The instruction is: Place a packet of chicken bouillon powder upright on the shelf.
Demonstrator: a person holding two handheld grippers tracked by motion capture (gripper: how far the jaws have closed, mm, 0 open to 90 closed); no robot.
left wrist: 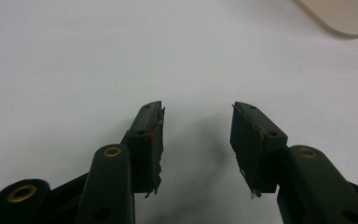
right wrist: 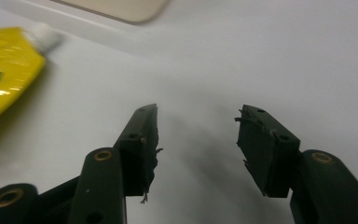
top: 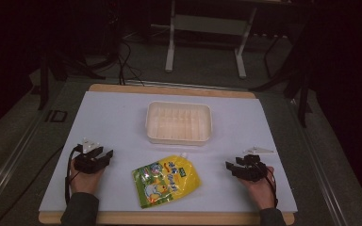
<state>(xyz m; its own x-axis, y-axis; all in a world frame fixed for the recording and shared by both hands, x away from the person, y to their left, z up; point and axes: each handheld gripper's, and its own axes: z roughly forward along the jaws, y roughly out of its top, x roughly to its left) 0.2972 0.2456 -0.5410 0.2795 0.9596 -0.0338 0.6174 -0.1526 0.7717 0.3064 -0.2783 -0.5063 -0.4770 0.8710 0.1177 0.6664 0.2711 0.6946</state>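
Nothing begun, by look of it. Pouch (top: 166,181) flat on bench (top: 122,117) at 6 o'clock, near tray (top: 178,122), which sits empty at centre. Left gripper (top: 104,155) at 8, right gripper (top: 231,167) at 4; both jaws apart, holding nothing. Likely left: grasp pouch, put in tray.

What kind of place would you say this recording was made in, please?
Probably a lab or studio set up for recording: a white-topped table in a dark room, cables on the floor, a white stand behind, and a hand-held left claw and right claw.
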